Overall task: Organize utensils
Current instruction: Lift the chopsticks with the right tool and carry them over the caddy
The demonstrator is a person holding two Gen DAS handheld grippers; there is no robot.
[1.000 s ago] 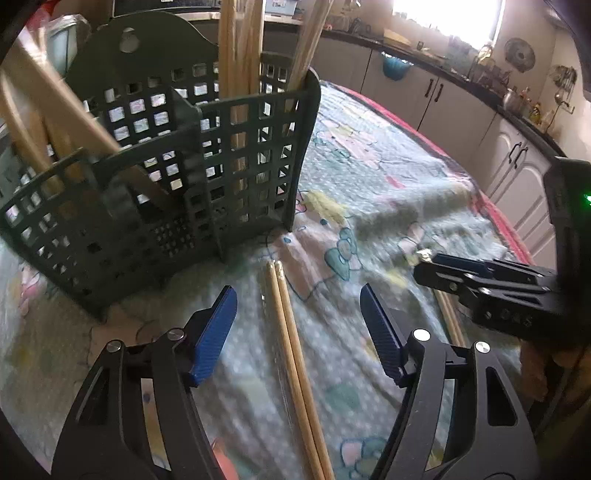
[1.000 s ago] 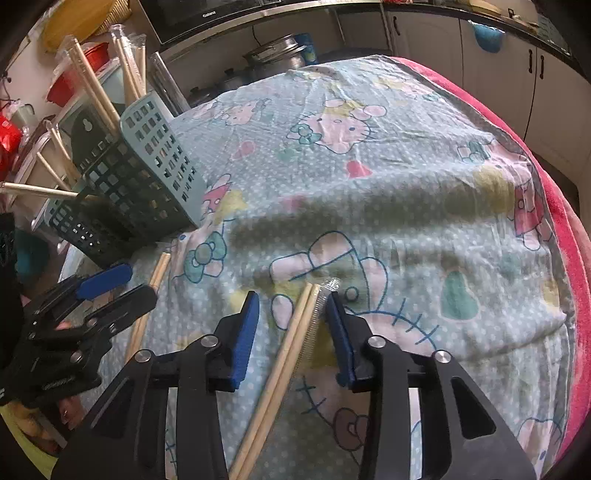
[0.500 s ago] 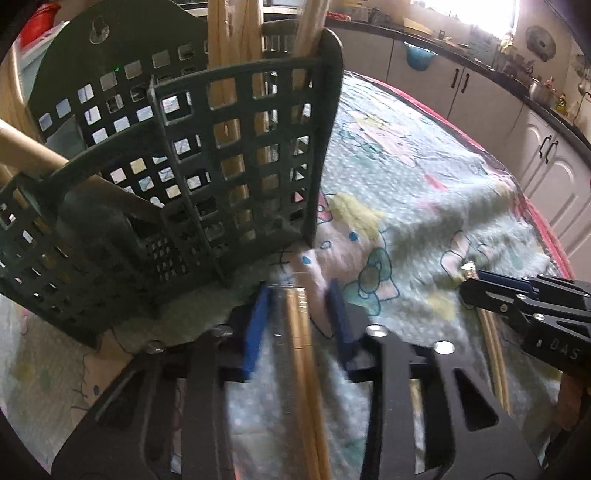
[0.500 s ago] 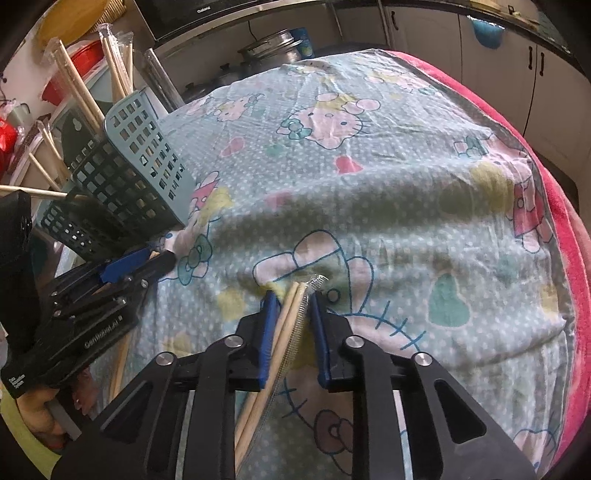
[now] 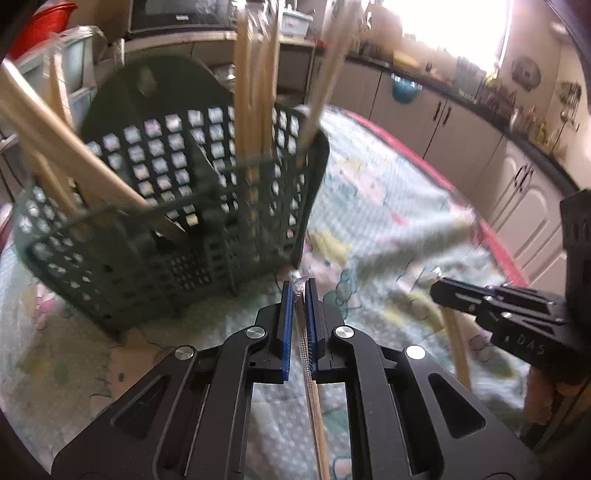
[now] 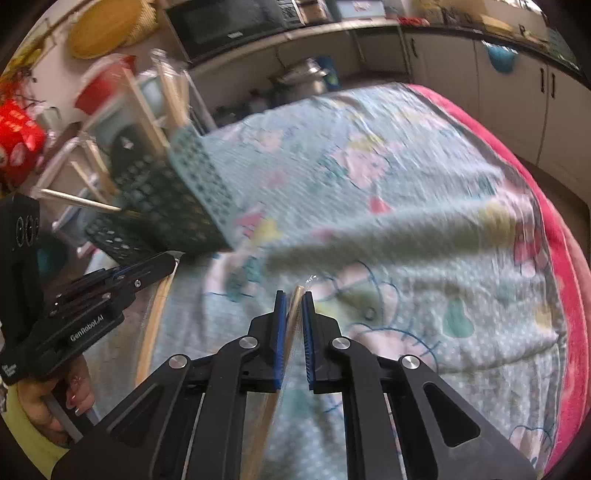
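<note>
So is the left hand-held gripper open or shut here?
Shut: the left hand-held gripper has its blue pads clamped on a wrapped chopstick pair.

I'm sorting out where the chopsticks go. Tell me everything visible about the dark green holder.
The dark green holder is a plastic caddy with square-grid perforated walls, a tall rounded back panel with a hanging hole, and an inner divider. It stands on the patterned tablecloth, near the left claw. Wooden chopsticks stand in it; others lean out leftward.

Daylight from a blown-out window [image 5: 458,33] top right; both views motion-blurred, basket [image 5: 177,221] smeared; fisheye bending and dark vignette at edges.
</note>
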